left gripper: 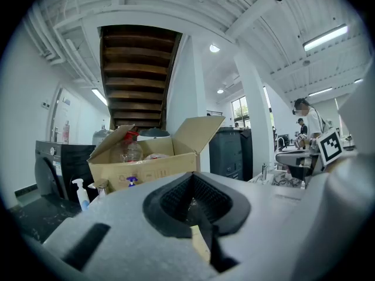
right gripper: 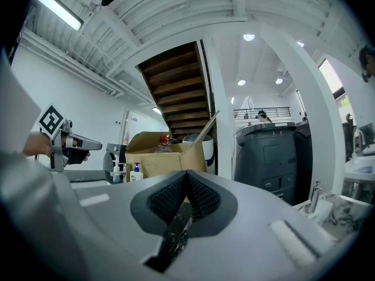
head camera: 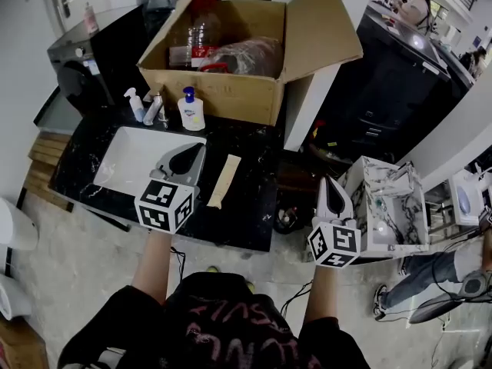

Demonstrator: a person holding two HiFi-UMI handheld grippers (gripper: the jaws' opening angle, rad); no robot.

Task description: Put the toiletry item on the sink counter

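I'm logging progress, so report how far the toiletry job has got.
Done, it seems: a pump bottle and two smaller bottles stand on the counter behind the sink; a beige pack lies beside it. In hand: nothing, left gripper and right gripper shut, empty. Left: perhaps the large bottles in the cardboard box.

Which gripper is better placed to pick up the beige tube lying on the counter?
Left. The left gripper hangs over the sink beside the beige tube; the right gripper is past the right edge of the counter, farther away.

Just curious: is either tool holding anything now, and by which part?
Nothing is held: left tool and right tool are both shut, empty.
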